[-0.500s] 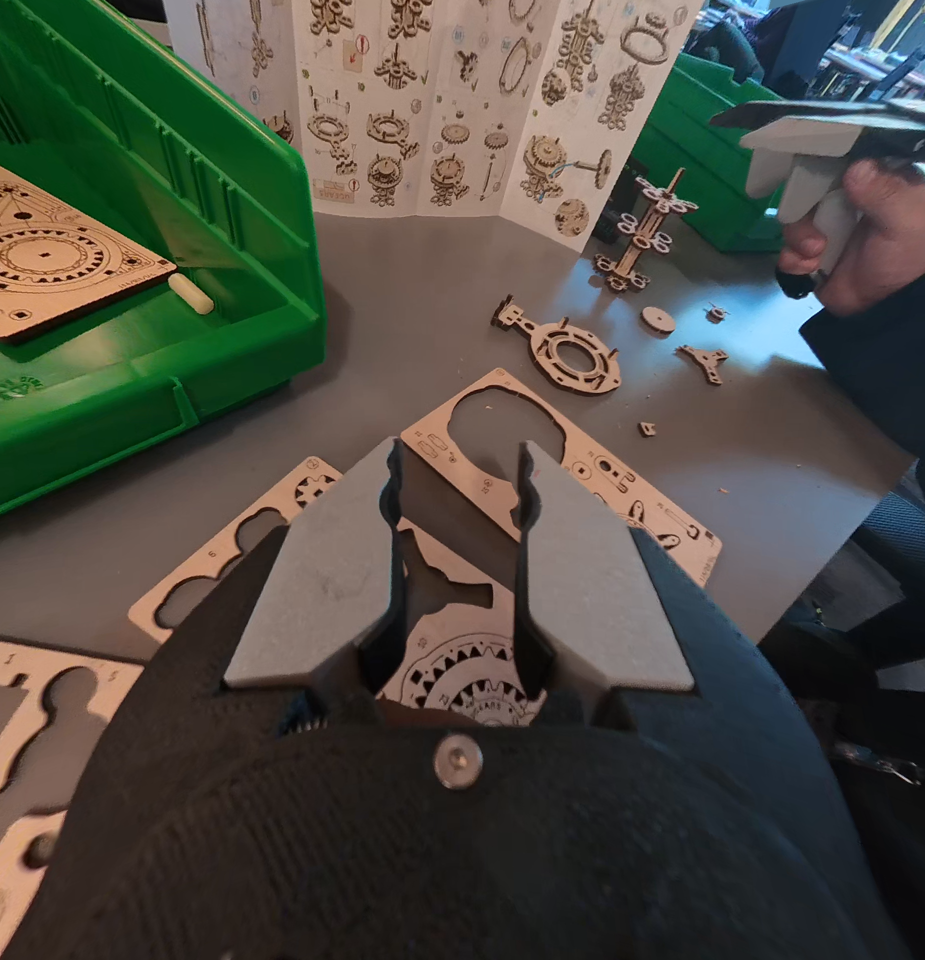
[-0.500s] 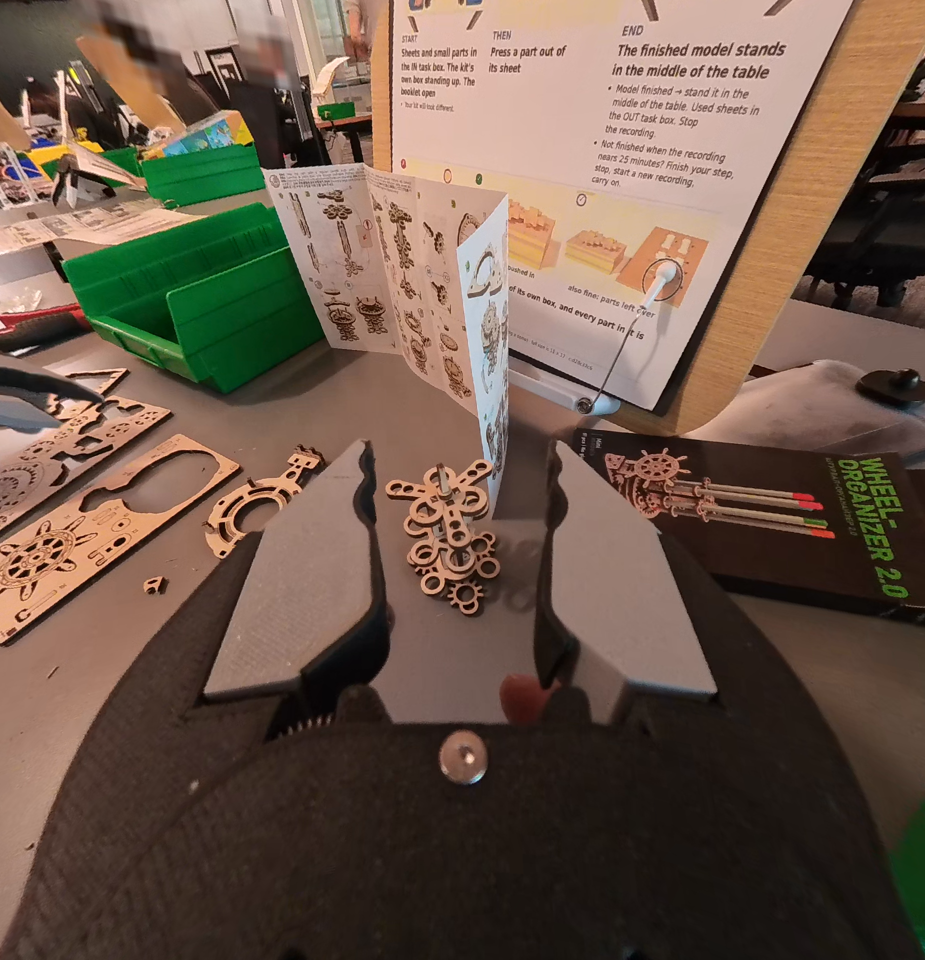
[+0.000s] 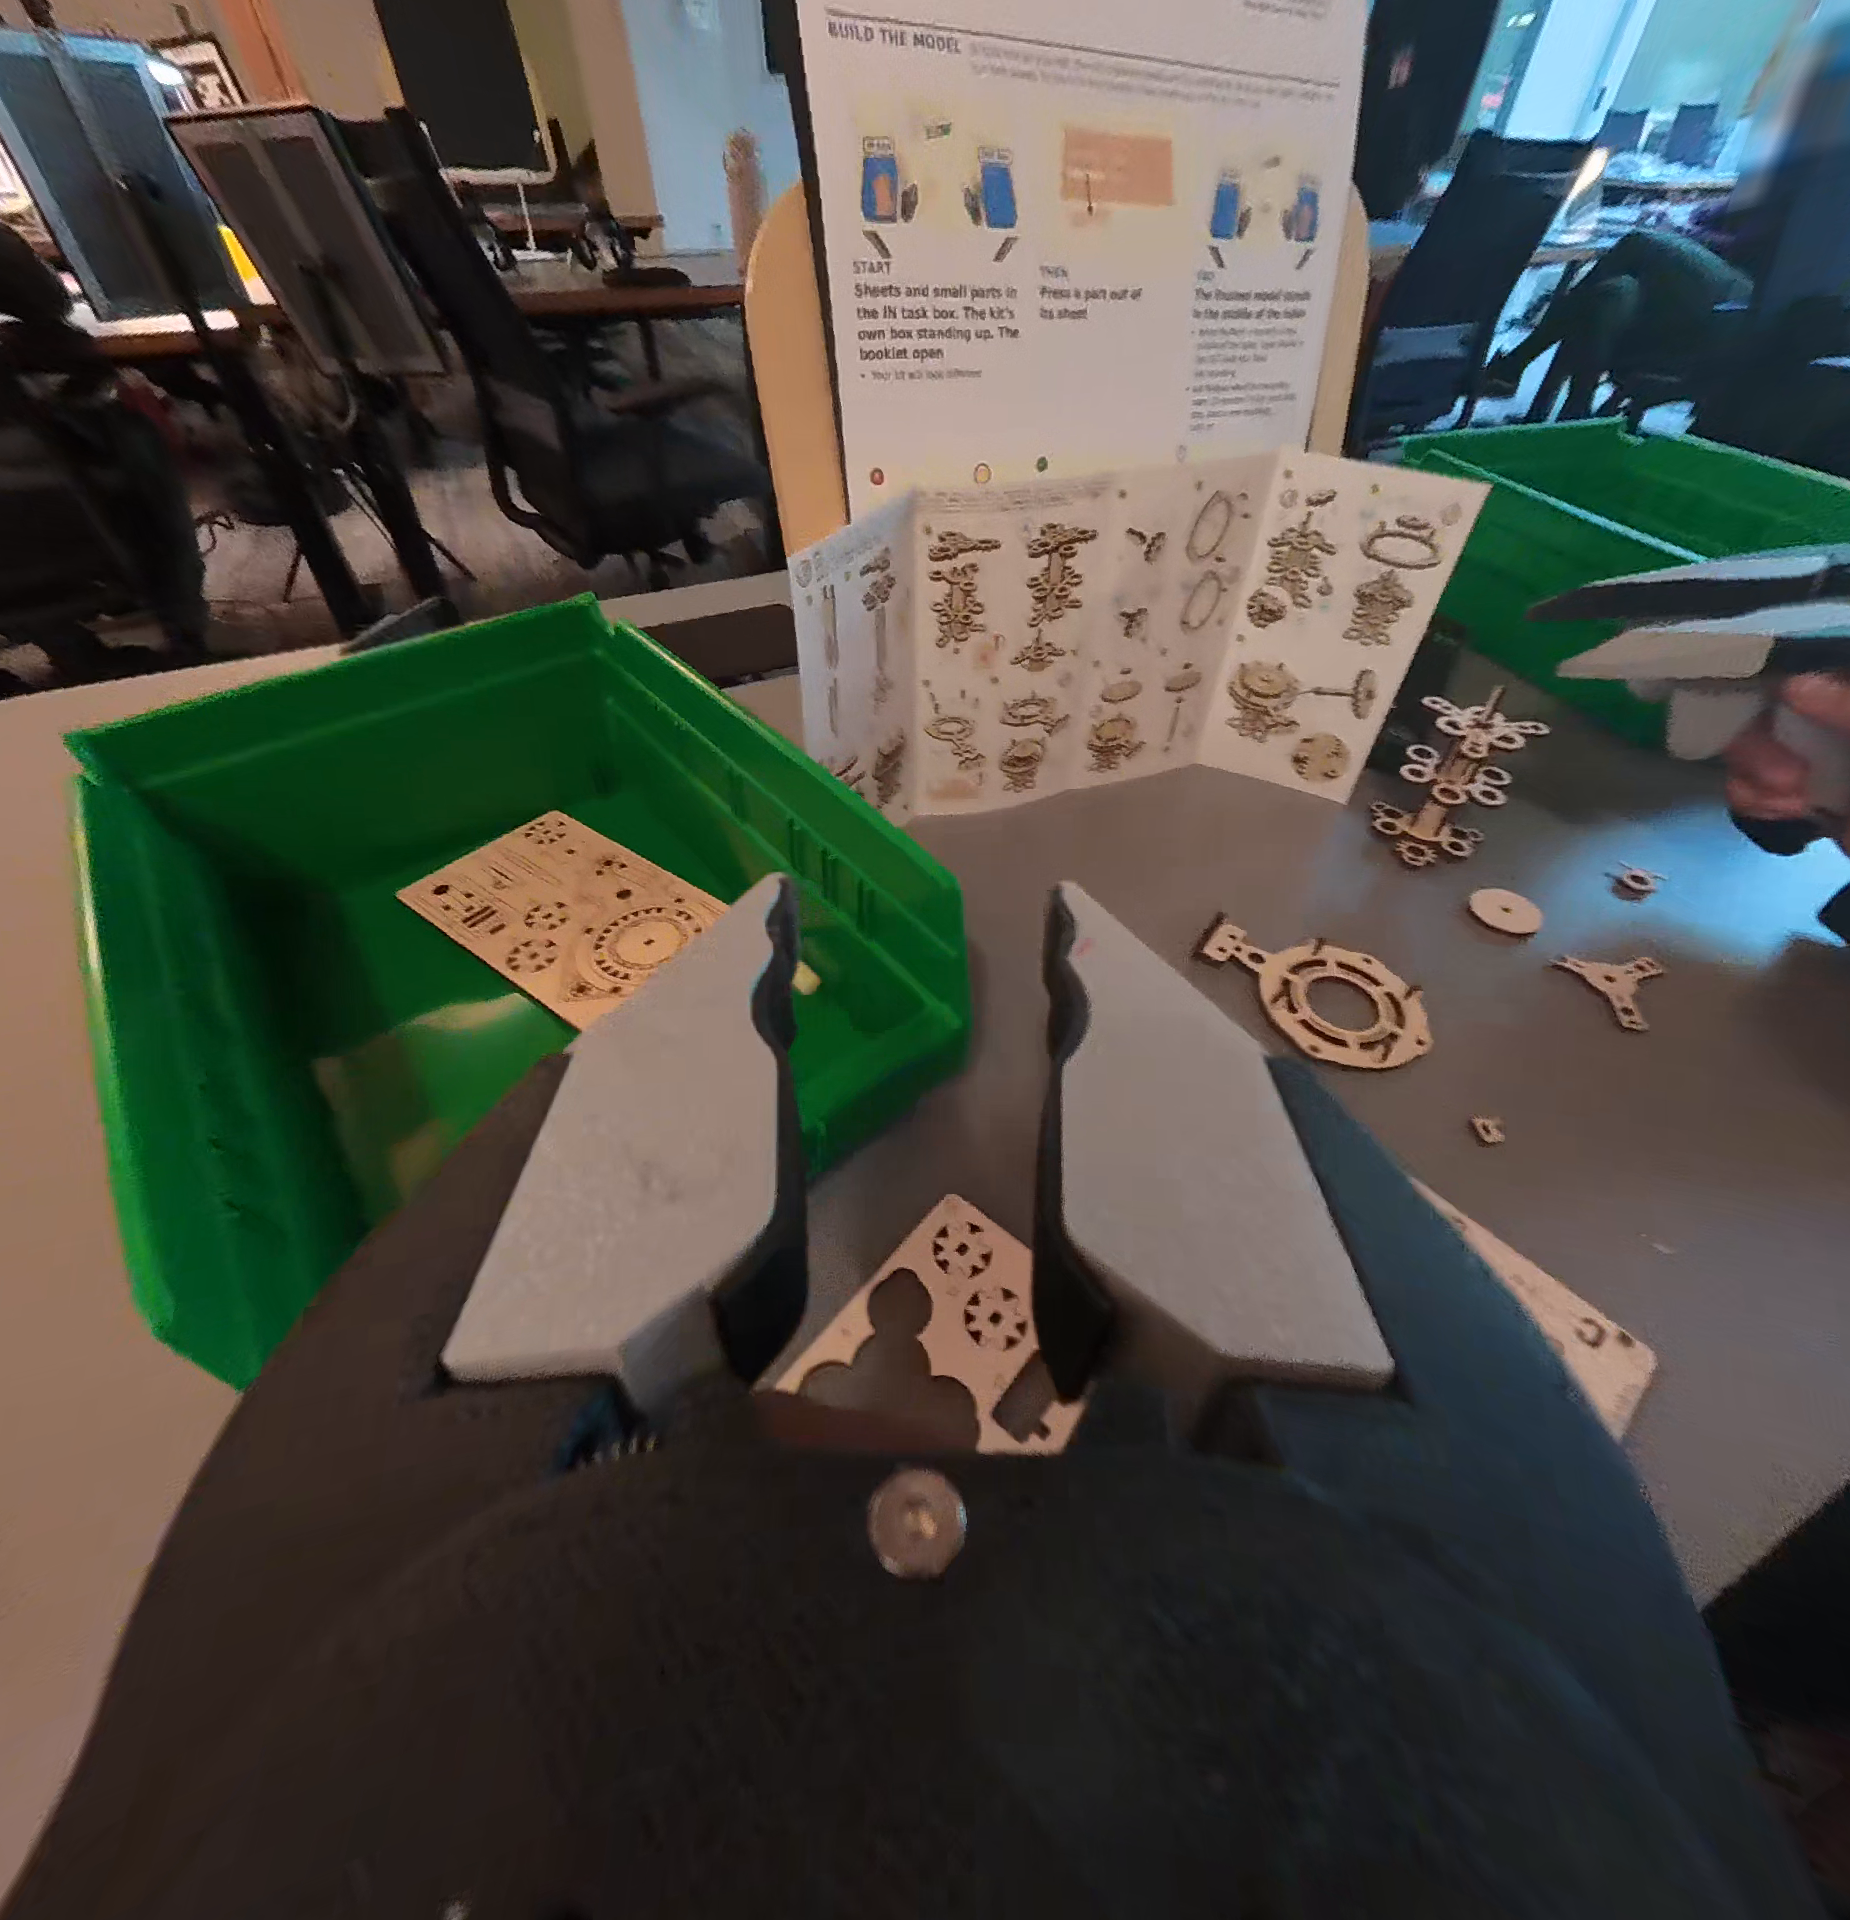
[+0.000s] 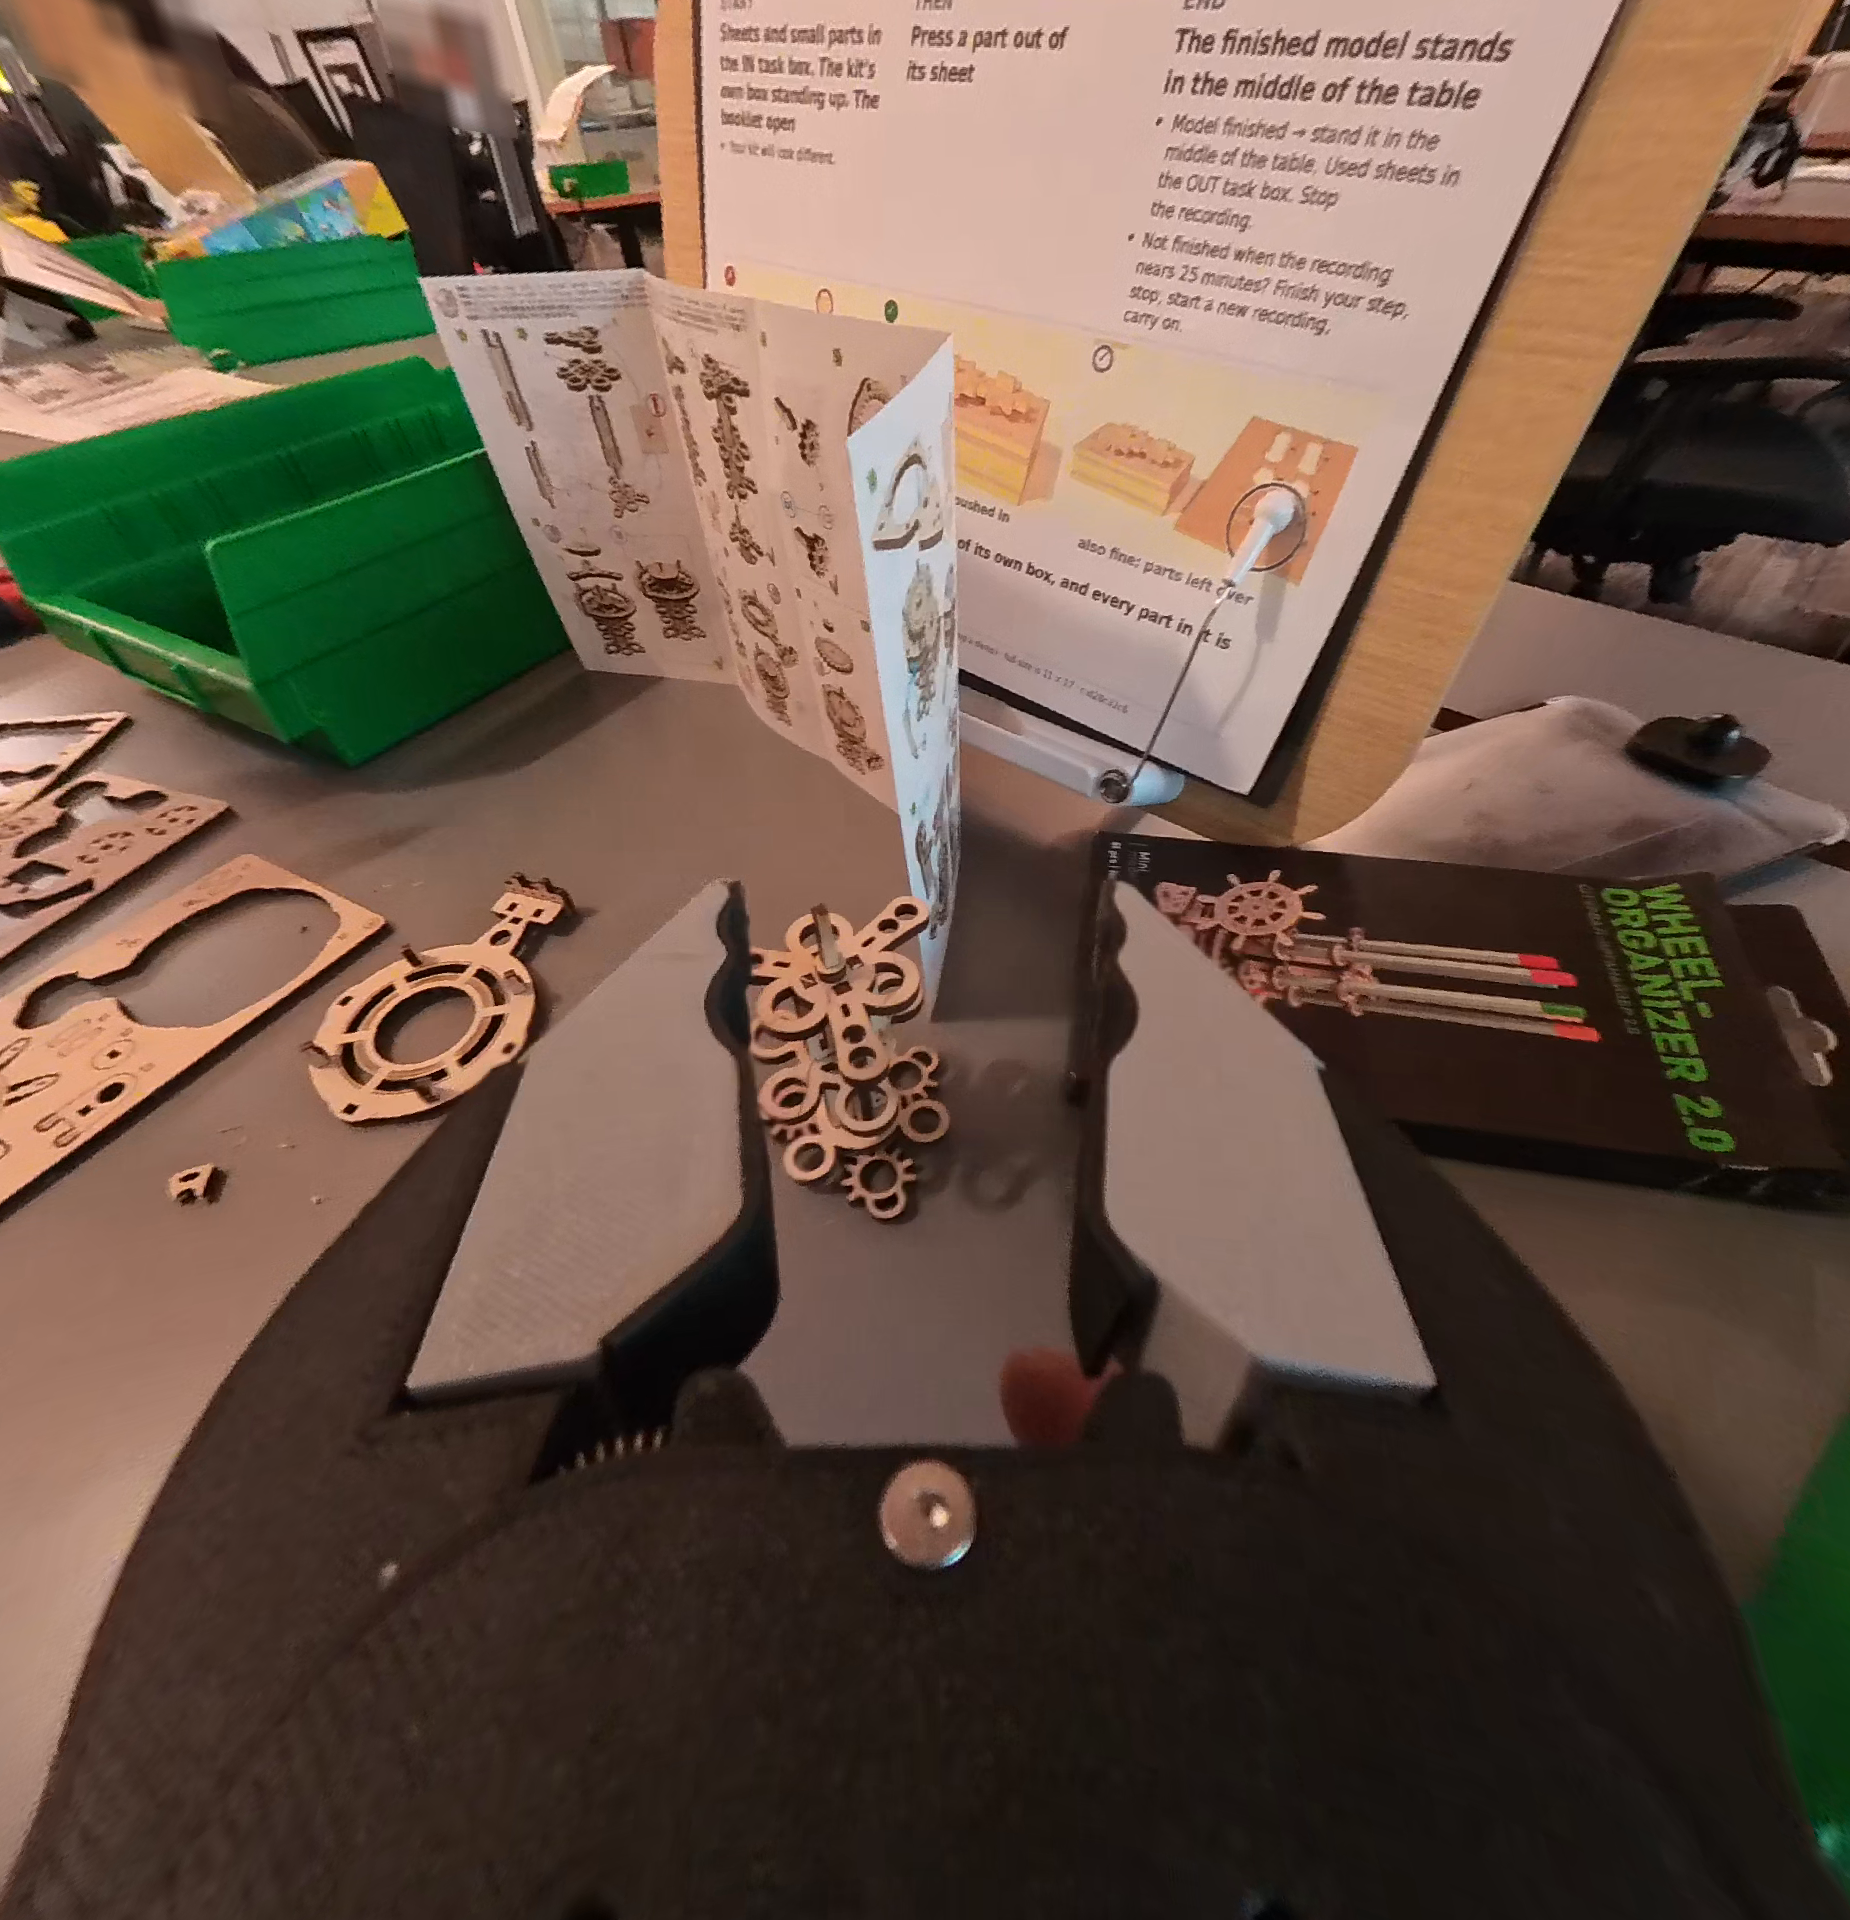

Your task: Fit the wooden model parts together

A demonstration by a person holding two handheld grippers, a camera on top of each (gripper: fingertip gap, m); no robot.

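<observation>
A part-built wooden stack of ringed layers on a shaft (image 4: 848, 1060) stands on the grey table between the open fingers of my right gripper (image 4: 916, 925), nearer the left finger and untouched. It also shows in the left wrist view (image 3: 1451, 774). A flat wooden ring part with a tab (image 4: 422, 1013) lies to its left; it also shows in the left wrist view (image 3: 1326, 992). My left gripper (image 3: 916, 914) is open and empty, raised above a punched-out wooden sheet (image 3: 931, 1320), its tips over the edge of the green bin (image 3: 277, 1039).
The green bin holds a wooden parts sheet (image 3: 578, 920). A folded instruction booklet (image 3: 1129, 634) stands at the back before an instruction board (image 4: 1160, 312). Small loose parts (image 3: 1607, 987) lie on the right. The black kit box (image 4: 1503, 1018) lies right of my right gripper. Used sheets (image 4: 121, 997) lie left. The left gripper's tips are roughly 40 centimeters from the right gripper's.
My left gripper has lifted and swung left toward the green bin, away from the sheets it hovered over. My right gripper has moved in slightly closer around the wooden stack.
</observation>
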